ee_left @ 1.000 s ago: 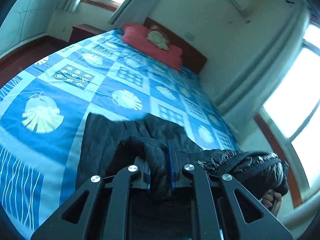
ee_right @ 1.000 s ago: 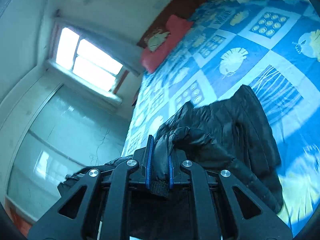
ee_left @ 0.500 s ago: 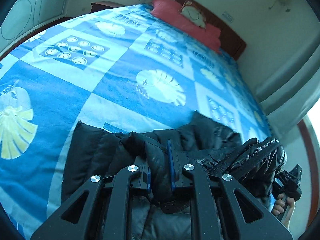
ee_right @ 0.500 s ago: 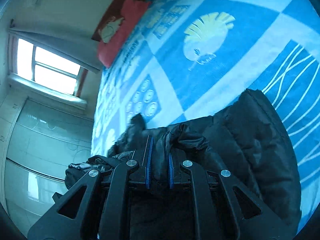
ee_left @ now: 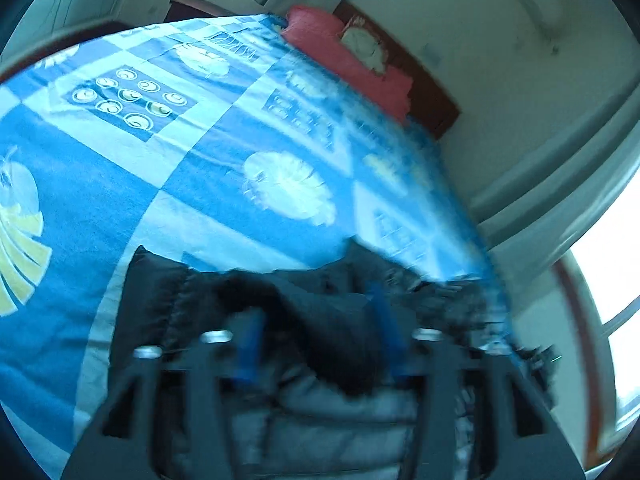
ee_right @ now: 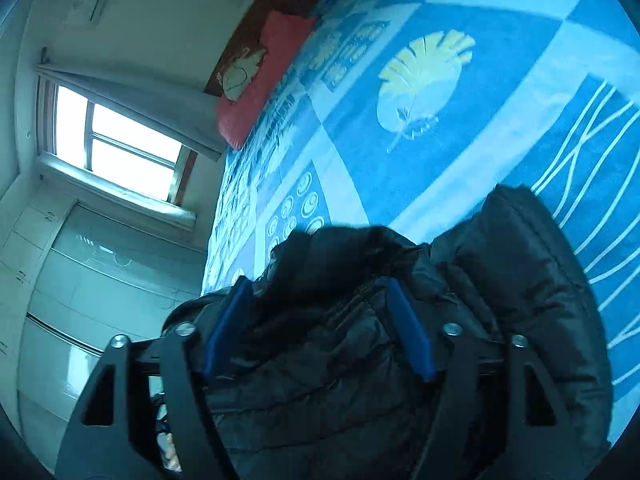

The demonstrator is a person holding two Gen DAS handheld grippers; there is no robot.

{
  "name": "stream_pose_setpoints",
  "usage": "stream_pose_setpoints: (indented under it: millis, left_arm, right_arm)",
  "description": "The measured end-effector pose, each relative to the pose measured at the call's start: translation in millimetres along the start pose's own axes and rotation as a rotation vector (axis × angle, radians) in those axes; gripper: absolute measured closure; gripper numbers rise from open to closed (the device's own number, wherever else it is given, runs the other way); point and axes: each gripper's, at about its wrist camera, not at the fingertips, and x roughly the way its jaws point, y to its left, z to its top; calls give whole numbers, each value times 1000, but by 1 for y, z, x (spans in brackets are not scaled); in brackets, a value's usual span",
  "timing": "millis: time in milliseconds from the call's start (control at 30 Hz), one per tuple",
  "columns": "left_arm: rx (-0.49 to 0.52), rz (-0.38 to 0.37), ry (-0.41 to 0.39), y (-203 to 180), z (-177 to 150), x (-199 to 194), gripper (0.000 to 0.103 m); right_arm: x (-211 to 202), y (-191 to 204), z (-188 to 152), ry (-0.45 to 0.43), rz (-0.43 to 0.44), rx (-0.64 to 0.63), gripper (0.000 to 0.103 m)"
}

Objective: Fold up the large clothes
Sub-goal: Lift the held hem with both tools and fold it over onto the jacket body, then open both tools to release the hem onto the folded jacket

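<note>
Two hand-held grippers, both with jaws that have just been opening and now stand wide: left hand-held gripper (ee_left: pixel 318 334) and right hand-held gripper (ee_right: pixel 316 328) each have a fold of the black puffer jacket (ee_right: pixel 520 280) lying loose between the blue pads (ee_right: pixel 412 336), not pinched. Jacket lies bunched on the bed (ee_left: pixel 200 184), near its close edge, over a blue patterned bedspread (ee_right: pixel 500 92); a red pillow (ee_left: pixel 352 60) sits well apart at the headboard end. No brand, label or writing readable on jacket or bedding; left view is motion-blurred.
</note>
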Motion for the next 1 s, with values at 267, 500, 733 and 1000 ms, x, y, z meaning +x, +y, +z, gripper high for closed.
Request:
stream_pose_setpoints:
  millis: [267,500,733,1000]
  left_arm:
    - [120,30,-90,-38,0,-25,23]
    - [291,214,21,-50,-23,40,23]
    - [304,355,52,-30,-17,82,23]
    - [344,438,83,-26,-20,104,21]
  right_arm:
    - [-8,43,-15,-20,-139,-200,30]
    - [47,100,-48,19,-351,-556,30]
    - [109,85,-61,101,-518,-692,30]
    - [122,75,-56,94,-520,-653,26]
